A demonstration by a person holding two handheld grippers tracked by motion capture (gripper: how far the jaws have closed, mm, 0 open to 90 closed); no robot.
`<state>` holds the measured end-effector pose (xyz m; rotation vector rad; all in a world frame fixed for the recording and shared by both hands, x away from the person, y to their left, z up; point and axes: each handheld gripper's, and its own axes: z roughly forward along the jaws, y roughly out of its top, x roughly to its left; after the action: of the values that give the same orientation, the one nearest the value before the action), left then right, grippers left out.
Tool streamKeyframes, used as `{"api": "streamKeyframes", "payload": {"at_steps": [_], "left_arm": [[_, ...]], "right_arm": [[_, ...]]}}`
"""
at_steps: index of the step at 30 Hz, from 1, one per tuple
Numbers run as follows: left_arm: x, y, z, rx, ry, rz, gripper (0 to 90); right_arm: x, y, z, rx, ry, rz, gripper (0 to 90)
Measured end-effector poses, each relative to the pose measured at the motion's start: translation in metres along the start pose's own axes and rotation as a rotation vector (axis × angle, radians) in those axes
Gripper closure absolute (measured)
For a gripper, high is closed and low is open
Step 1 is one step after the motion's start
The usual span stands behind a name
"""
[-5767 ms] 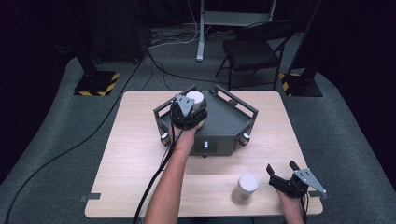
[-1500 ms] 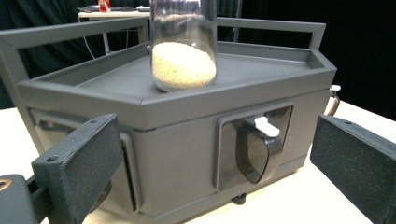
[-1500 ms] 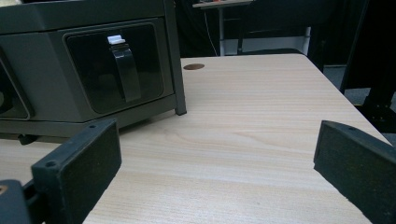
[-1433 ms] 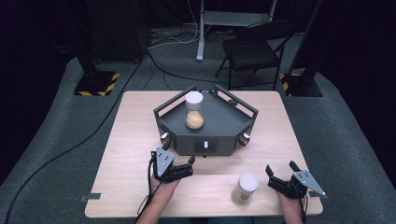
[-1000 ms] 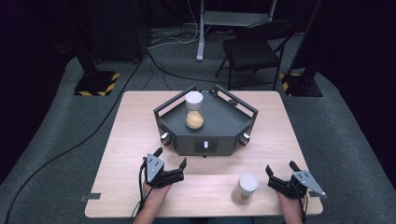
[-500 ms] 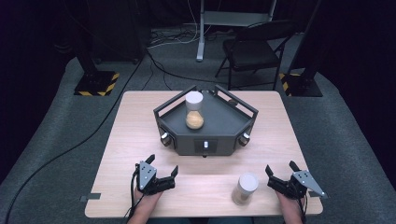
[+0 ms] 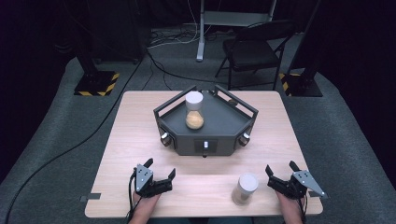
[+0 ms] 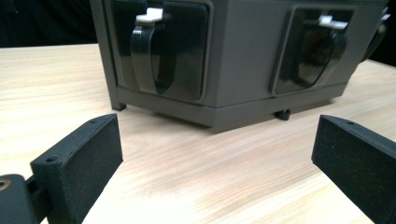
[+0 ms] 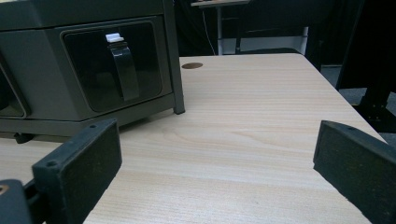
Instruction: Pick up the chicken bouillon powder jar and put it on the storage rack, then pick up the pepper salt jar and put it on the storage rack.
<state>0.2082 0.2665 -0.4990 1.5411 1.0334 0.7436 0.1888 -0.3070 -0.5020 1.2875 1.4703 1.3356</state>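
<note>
I see a dark grey box (image 7: pixel 205 130) in the middle of the wooden table (image 7: pixel 130 140). I will say where each thing is from that box.

On top of the box stands a jar (image 7: pixel 194 110). It has a white lid and something sandy brown inside. It stands upright near the left part of the box top, inside the low rail that runs round the box.

A second jar (image 7: pixel 245 188) with a white lid stands on the table in front of the box and a bit to the right, well apart from it. It is upright too.

My left gripper (image 7: pixel 159 175) is in front of the box, on the left side, close to the near edge of the table. Its jaws are spread wide and hold nothing. In the left gripper view the two black jaws stand far apart over bare wood, and the front of the box (image 8: pixel 243 60) with its dark latches is straight ahead.

My right gripper (image 7: pixel 281 172) is in front of the box on the right side, just beside the second jar but not touching it. Its jaws are spread wide too, with nothing between them. In the right gripper view I see a corner of the box (image 9: pixel 88 65) to the left.
</note>
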Motion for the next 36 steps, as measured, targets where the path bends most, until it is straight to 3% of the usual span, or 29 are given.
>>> {"api": "streamKeyframes", "payload": {"at_steps": [16, 29, 36], "left_arm": [[-0.002, -0.004, -0.002, -0.021, 0.013, 0.0, 0.7], [-0.001, -0.004, -0.002, -0.022, 0.01, -0.007, 0.6], [-0.002, -0.004, -0.002, -0.022, 0.011, -0.002, 0.6]], "right_arm": [[-0.005, -0.001, -0.001, -0.006, 0.023, 0.016, 0.0], [-0.021, 0.008, -0.008, -0.003, 0.12, 0.049, 0.0], [-0.023, 0.013, -0.012, -0.008, 0.146, 0.06, 0.0]]}}
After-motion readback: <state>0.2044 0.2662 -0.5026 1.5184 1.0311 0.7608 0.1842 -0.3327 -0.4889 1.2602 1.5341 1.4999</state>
